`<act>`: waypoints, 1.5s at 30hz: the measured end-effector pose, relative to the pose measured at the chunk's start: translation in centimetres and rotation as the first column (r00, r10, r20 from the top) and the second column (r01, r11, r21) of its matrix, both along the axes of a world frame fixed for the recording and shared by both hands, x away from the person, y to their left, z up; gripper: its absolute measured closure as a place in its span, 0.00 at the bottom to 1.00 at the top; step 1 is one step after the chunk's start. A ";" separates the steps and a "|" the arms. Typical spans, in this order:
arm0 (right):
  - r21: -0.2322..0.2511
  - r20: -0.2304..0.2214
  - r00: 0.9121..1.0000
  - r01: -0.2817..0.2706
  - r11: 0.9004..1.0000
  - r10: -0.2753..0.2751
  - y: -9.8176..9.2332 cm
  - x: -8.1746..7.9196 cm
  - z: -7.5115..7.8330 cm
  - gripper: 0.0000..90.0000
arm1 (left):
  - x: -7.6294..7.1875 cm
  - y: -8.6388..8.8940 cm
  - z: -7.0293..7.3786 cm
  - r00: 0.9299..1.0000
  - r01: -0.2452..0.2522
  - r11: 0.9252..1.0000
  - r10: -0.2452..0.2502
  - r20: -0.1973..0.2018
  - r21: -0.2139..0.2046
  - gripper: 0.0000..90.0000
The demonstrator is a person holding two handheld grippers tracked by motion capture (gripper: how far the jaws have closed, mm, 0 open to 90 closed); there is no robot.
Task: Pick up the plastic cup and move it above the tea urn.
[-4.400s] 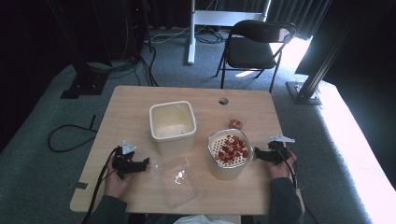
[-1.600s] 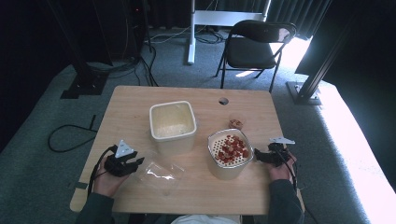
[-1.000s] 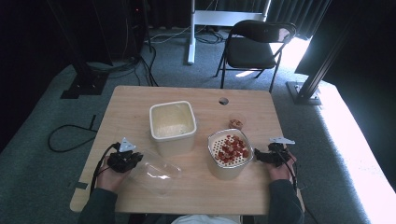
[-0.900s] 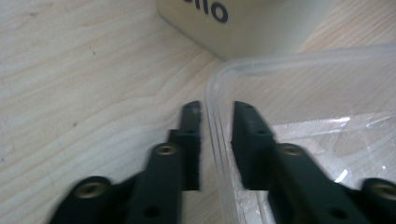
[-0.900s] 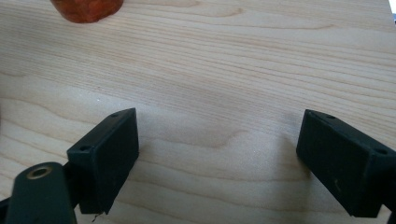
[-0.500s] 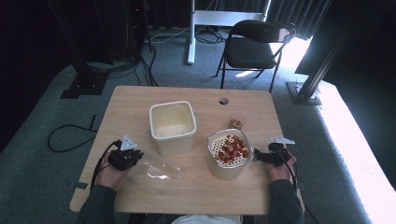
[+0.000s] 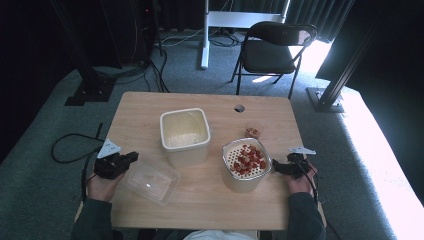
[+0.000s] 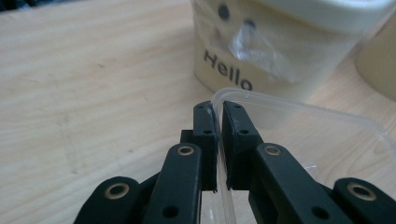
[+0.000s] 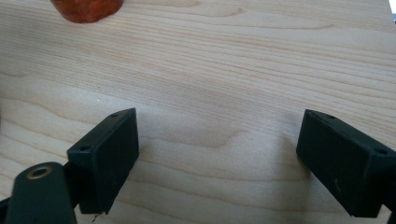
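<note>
**A:** Starting at the lower left of the high view, what was the left gripper (image 7: 131,159) doing?

**B:** Its fingers (image 8: 206,128) had just been closing, and they were clamped on the rim of the clear, soft-cornered rectangular plastic lid (image 7: 151,180). The left gripper view showed that thin edge pinched between the two black pads. The lid sat at the lower left of the desk (image 7: 210,205), just in front of the cream square plastic tub (image 7: 184,135) with "Hello" printed on its side.

**A:** And the tub?

**B:** Open-topped, centre-left of the frame, something pale inside. No lid on it yet.

**A:** Further right?

**B:** A round pale container with a perforated white insert holding red pieces (image 7: 246,165), right of centre. One small reddish piece (image 7: 253,132) lay loose on the desk beyond it. At the far right, the right gripper (image 7: 278,169) rested beside that container, fingers (image 9: 105,154) spread wide over bare wood, holding nothing.

**A:** So how far along?

**B:** Early, I'd judge. The lid was gripped, which is the first step done. Carrying it over the tub and pressing it down was all left.
</note>
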State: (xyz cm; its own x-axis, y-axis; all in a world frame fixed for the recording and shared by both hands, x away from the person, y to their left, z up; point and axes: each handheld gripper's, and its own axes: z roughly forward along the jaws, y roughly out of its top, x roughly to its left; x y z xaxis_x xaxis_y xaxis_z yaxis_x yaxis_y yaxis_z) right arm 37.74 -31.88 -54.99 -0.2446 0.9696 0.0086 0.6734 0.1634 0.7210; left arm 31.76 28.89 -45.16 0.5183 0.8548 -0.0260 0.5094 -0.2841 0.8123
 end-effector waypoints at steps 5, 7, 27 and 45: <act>0.001 0.000 1.000 0.000 1.000 0.000 0.0 0.0 0.0 0.14 | 0.1 0.3 0.9 1.000 -0.010 1.000 0.010 0.023 0.008 0.96; 0.001 0.000 1.000 0.000 1.000 0.000 0.0 0.0 0.0 0.14 | 0.1 0.5 1.2 1.000 -0.012 1.000 0.013 0.027 -0.007 0.96; 0.000 0.001 1.000 0.000 1.000 0.000 0.0 0.0 0.0 0.14 | -0.4 1.6 5.5 0.998 0.004 0.999 -0.001 0.068 -0.045 0.96; 0.000 0.001 1.000 0.000 1.000 0.000 0.0 0.0 0.0 0.14 | 1.8 0.7 10.7 0.994 0.000 0.997 0.008 0.110 -0.080 0.96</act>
